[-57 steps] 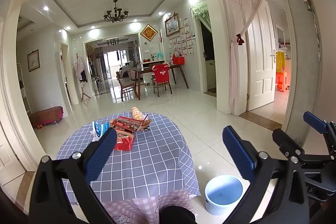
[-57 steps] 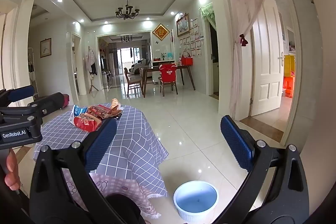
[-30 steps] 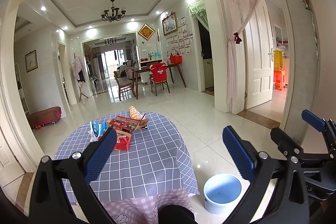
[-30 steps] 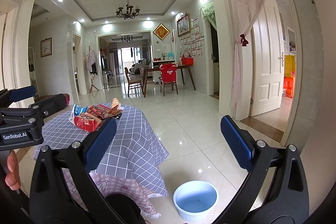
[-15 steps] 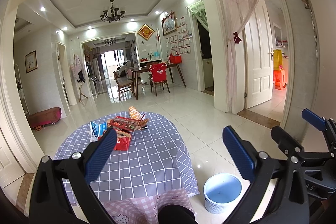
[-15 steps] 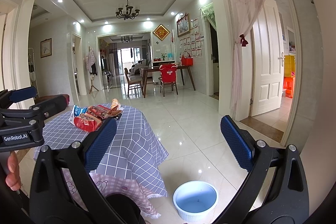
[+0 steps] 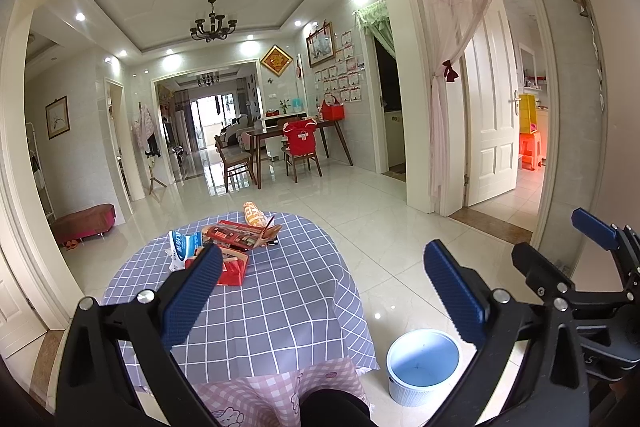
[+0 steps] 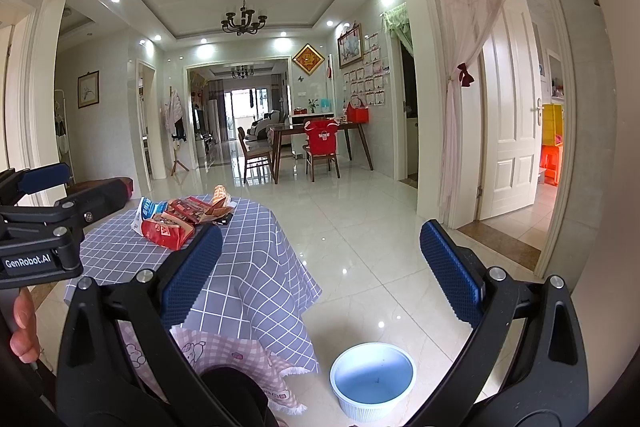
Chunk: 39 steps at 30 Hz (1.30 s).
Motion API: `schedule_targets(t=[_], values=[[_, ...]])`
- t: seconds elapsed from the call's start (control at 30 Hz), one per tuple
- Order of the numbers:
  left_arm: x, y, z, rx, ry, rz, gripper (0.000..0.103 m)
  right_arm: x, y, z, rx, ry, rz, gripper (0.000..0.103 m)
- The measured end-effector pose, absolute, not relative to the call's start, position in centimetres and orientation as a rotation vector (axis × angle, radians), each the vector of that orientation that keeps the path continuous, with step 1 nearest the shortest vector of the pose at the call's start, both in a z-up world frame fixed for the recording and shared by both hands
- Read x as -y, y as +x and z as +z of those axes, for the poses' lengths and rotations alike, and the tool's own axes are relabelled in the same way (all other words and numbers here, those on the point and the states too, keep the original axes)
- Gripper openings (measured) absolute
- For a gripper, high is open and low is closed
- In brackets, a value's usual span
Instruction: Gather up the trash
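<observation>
One table (image 7: 280, 307) is seen, with one bin (image 7: 423, 363) on the floor just beside it. About four wrappers (image 7: 236, 239) are piled at the table's far side. Both the left gripper (image 7: 324, 291) and right gripper (image 8: 320, 275) are held wide and empty. The top wrapper should be pinched first.

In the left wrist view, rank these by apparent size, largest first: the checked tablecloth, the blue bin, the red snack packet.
1. Checked tablecloth, largest by far.
2. Blue bin.
3. Red snack packet, smallest, though it lies farther from the camera than the bin, so true sizes are unsure.
</observation>
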<state>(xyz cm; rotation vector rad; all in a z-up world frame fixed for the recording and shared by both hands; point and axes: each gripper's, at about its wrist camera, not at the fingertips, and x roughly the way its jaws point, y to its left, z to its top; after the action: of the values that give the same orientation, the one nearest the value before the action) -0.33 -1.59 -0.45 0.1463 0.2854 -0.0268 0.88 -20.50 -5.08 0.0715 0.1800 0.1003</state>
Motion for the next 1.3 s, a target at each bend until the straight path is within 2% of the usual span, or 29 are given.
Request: schedule_targets(t=[0.3,1.3], values=[[1.7,0.1,-2.1,-0.287,0.151,-0.030,0.099,20.7,0.9,-5.4,-0.187,0.084,0.102,0.097],[1.4,0.4,-2.3,-0.287,0.151,-0.030,0.099,20.5,1.1,-5.6,-0.189,0.077,0.115,0.097]])
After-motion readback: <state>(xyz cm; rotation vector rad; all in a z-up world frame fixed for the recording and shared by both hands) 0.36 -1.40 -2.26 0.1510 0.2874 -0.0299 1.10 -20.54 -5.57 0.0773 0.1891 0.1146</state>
